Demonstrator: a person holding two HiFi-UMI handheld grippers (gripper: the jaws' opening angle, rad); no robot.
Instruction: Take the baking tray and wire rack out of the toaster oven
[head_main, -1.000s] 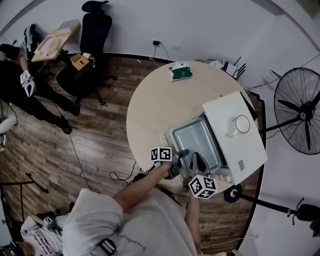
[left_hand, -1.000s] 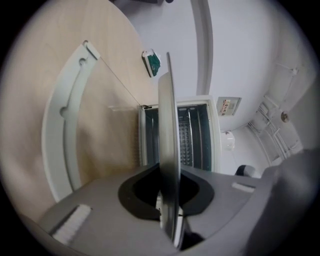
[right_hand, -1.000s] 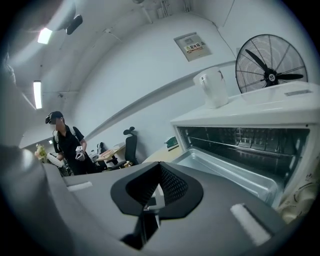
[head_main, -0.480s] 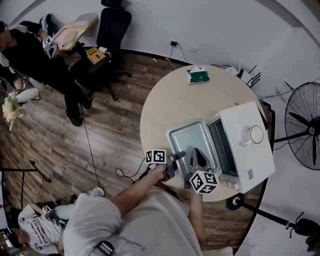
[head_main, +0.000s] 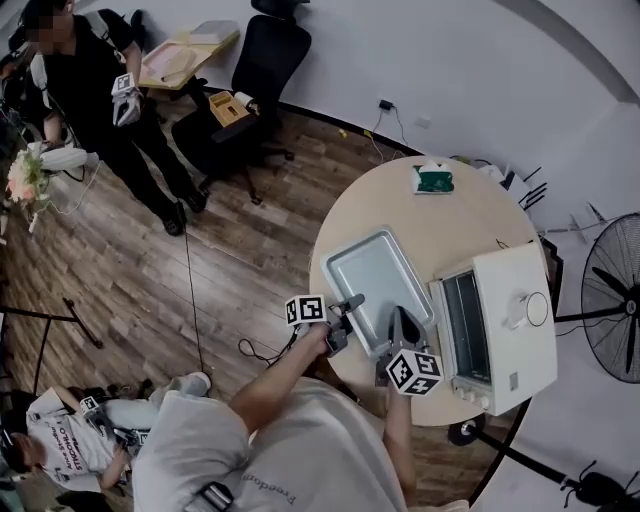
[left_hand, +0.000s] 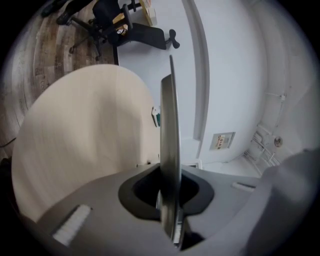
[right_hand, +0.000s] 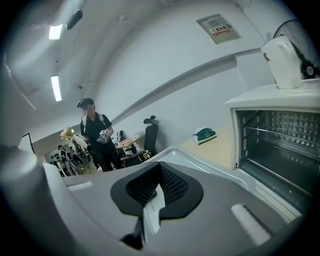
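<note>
The silver baking tray (head_main: 368, 283) is out of the white toaster oven (head_main: 510, 320) and sits low over the round table (head_main: 450, 225), left of the oven's open front. My left gripper (head_main: 347, 305) is shut on the tray's near-left rim; in the left gripper view the tray (left_hand: 170, 145) stands edge-on between the jaws (left_hand: 171, 220). My right gripper (head_main: 398, 326) is shut on the near-right rim, and the right gripper view shows the tray (right_hand: 200, 162) running from its jaws (right_hand: 152, 210). The wire rack (right_hand: 280, 131) is inside the oven (right_hand: 272, 107).
A green object (head_main: 433, 181) lies at the table's far edge. A floor fan (head_main: 615, 300) stands right of the table and a black office chair (head_main: 270, 60) behind it. A person (head_main: 90, 80) stands at the far left; cables trail on the wood floor.
Both grippers have carried the tray leftward, away from the oven's mouth and out over the table. The head view has swung, so the oven now sits further right.
</note>
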